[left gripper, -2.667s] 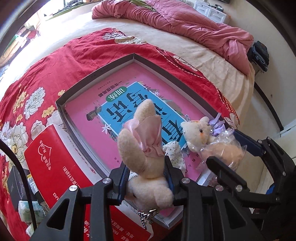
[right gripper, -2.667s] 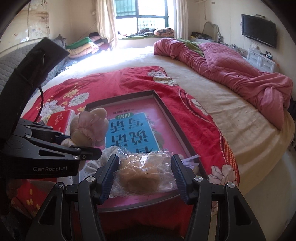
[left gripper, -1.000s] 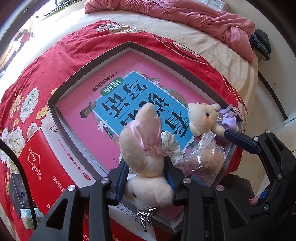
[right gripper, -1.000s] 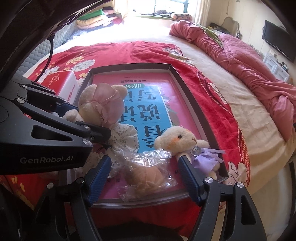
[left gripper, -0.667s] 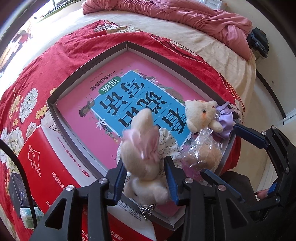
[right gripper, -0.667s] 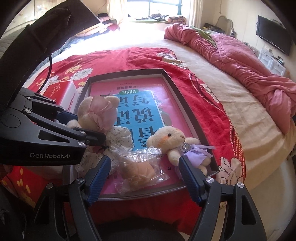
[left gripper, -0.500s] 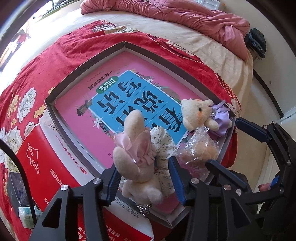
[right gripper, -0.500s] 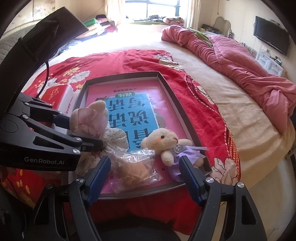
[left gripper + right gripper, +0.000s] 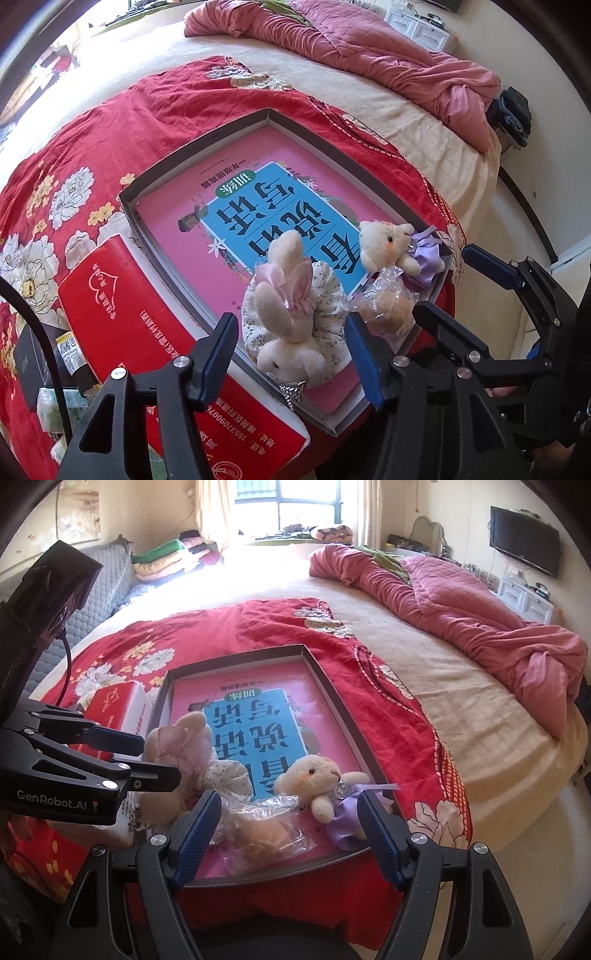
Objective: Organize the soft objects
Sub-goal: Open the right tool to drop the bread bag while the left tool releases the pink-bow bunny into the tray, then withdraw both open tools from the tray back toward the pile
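Observation:
A cream plush bunny [image 9: 291, 314] with a pink bow and floral dress lies in the near corner of the grey tray [image 9: 192, 155], on a pink and blue book [image 9: 258, 218]. My left gripper [image 9: 291, 354] hangs over it with its jaws opening. The bunny sits between the blue pads, which stand clear of it. Beside it lie a plush in a clear bag [image 9: 266, 830] and a bear in a purple dress [image 9: 314, 775]. My right gripper [image 9: 288, 812] stands open above the bagged plush, touching nothing.
The tray rests on a red floral blanket [image 9: 110, 122] over a round bed. A red box [image 9: 122, 306] lies against the tray's left side, with a black box [image 9: 29, 354] beyond it. A pink quilt [image 9: 461, 609] is heaped at the far right. The bed's edge drops off to the right.
My left jaws have spread and let go of the bunny, which now lies in the tray. Both grippers have lifted and drawn back; the right let go of the bagged plush earlier.

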{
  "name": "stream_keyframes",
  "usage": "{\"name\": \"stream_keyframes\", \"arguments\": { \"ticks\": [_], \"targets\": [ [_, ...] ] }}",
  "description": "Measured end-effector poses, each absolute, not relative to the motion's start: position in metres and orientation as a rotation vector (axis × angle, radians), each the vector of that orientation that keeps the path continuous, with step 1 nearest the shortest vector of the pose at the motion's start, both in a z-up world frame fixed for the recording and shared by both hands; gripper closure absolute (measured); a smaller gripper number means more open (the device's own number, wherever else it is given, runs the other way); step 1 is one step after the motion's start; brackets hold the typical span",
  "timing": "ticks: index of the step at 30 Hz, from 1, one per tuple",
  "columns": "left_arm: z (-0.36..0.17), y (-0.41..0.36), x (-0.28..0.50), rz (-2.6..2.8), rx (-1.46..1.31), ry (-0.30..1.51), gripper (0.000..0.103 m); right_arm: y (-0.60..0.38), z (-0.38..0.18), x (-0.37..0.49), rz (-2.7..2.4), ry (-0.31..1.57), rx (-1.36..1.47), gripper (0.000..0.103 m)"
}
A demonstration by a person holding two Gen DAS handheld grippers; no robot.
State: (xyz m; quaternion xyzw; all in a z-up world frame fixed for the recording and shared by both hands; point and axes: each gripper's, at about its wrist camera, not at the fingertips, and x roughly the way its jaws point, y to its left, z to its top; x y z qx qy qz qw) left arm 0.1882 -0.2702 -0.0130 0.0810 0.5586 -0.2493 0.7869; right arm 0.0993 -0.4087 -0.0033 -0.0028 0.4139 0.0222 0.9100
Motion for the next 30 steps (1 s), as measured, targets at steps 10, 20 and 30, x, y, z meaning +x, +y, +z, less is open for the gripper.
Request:
{"name": "stream_keyframes", "arguments": {
  "ticks": [10, 20, 30],
  "targets": [
    [0.005, -0.248, 0.170, -0.498, 0.133, 1.153, 0.037, -0.408, -0.001, 0.100, 0.106, 0.881, 0.112, 0.026],
    [0.017, -0.230, 0.159, -0.483, 0.101, 1.126, 0.037, -0.406, 0.011, 0.095, 0.044, 0.841, 0.121, 0.025],
    [0.028, -0.215, 0.149, -0.471, 0.083, 1.100, 0.037, -0.402, 0.026, 0.091, 0.030, 0.825, 0.099, 0.025]
  ]
}}
